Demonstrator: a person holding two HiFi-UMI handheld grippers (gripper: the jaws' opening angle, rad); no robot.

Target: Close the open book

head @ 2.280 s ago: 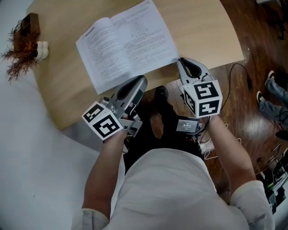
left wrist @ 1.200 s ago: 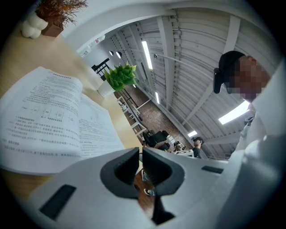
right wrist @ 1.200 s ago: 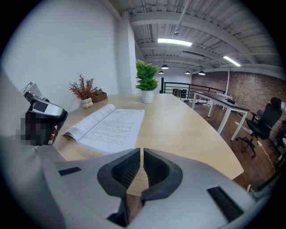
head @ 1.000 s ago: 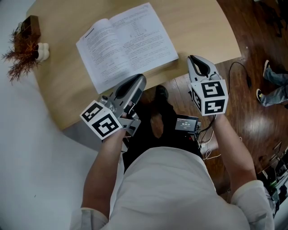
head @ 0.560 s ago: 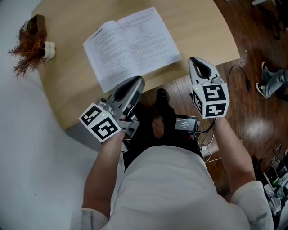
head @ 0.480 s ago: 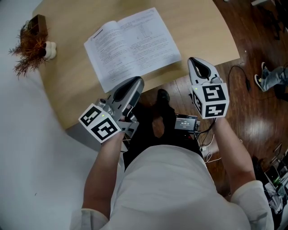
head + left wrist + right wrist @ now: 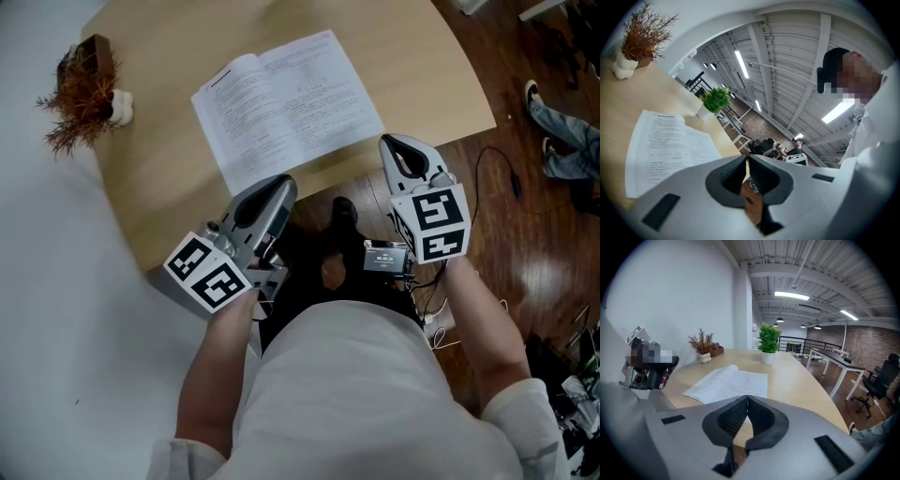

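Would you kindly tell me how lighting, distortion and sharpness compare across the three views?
Head view: even, soft light; print on the open book looks fairly crisp; the wood floor shows a sheen. Left gripper view: strong fisheye with black corners, bowed ceiling beams, a strip light blown out. Right gripper view: same fisheye; the book's text is too small to read.

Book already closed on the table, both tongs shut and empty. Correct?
Not quite. The book is open, pages facing up on the table; the head view shows it. Both the left tongs and the right tongs are shut and empty.
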